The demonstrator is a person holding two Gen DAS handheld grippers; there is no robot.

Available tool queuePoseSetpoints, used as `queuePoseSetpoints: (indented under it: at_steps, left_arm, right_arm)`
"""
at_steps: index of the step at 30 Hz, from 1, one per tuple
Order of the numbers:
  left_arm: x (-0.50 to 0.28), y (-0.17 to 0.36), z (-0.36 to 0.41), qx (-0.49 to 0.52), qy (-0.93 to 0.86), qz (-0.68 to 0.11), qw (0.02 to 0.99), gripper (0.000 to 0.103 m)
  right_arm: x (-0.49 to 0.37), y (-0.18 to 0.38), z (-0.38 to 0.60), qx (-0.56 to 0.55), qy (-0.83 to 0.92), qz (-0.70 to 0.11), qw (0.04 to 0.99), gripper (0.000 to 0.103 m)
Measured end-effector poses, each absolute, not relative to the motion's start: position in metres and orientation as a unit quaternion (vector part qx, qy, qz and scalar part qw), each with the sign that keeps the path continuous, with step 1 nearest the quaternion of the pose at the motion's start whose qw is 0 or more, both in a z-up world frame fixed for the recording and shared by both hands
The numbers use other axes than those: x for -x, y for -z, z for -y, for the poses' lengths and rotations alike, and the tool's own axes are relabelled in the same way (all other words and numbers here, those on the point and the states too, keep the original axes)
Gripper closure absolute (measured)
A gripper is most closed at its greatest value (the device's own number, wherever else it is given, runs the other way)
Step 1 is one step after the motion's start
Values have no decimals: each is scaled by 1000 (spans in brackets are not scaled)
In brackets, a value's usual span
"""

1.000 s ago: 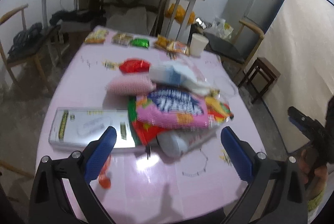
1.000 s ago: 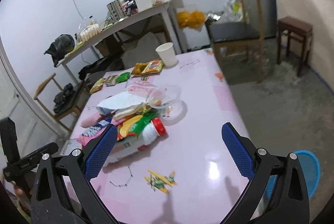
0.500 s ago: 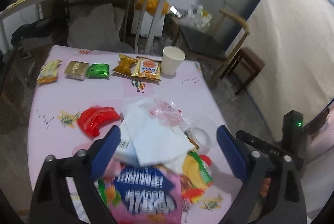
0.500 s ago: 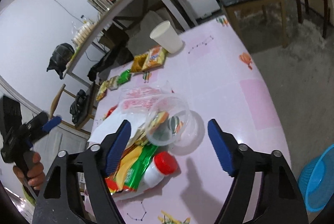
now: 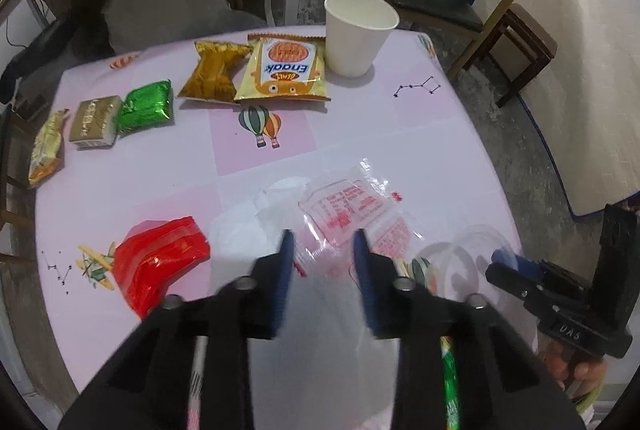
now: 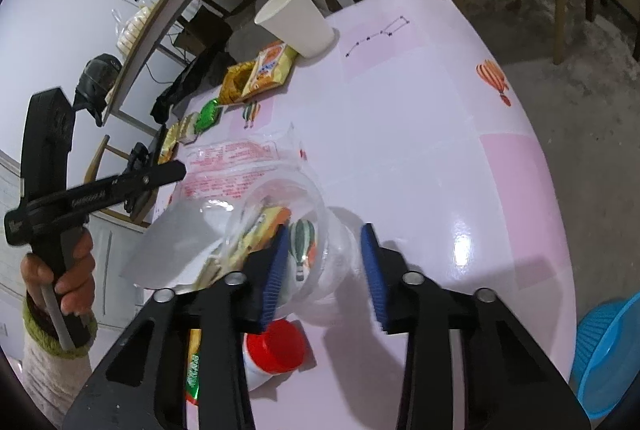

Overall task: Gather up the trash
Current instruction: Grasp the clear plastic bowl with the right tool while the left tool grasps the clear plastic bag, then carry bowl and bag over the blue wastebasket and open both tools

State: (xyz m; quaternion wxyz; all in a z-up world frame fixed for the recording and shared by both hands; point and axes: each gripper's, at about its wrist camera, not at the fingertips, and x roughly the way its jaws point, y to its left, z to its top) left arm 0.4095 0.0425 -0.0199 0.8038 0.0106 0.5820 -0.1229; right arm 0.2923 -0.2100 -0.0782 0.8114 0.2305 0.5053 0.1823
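Pink patterned desk (image 5: 420,149) fills both views, its far edge in the upper part of each frame and bare room at the right. Your left hand-held gripper (image 5: 322,250), low centre, is closing its jaws around the clear red-printed plastic bag (image 5: 356,213); the pads have not yet pinched it. Your right hand-held gripper (image 6: 324,250), low centre, is closing around the clear round plastic cup (image 6: 304,230) lying on its side, not yet clamped. A white paper cup (image 5: 358,33) stands near the far edge, upper centre.
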Motion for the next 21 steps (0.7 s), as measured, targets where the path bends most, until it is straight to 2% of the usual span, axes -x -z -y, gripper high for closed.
queuePoseSetpoints:
  at_steps: [3, 5, 15, 17, 18, 19, 20, 21]
  left_arm:
    - [-413, 22, -44, 0, 125, -580, 805, 98]
    - [-414, 22, -45, 1, 130, -572, 810, 102]
    - [-416, 0, -52, 10, 141, -528, 838, 103]
    - [-422, 0, -56, 26, 144, -532, 834, 101]
    - [-428, 3, -58, 36, 130, -541, 830, 88]
    - [-433, 8, -59, 45, 116, -554, 823, 60]
    - [-437, 13, -60, 54, 107, -568, 814, 46]
    - [-442, 20, -61, 65, 100, -582, 804, 37]
  right_arm:
    - [-296, 84, 208, -230, -185, -513, 806, 88]
    - [-296, 85, 208, -230, -185, -515, 805, 96]
    - [-289, 79, 222, -234, -170, -495, 819, 98]
    - [-291, 79, 222, -232, -168, -495, 820, 98]
    - [-290, 80, 222, -232, -168, -496, 820, 98]
    - [-291, 80, 222, -232, -168, -497, 819, 98]
    - [-292, 82, 221, -232, -168, -499, 818, 98]
    - [-293, 83, 219, -232, -168, -500, 817, 98]
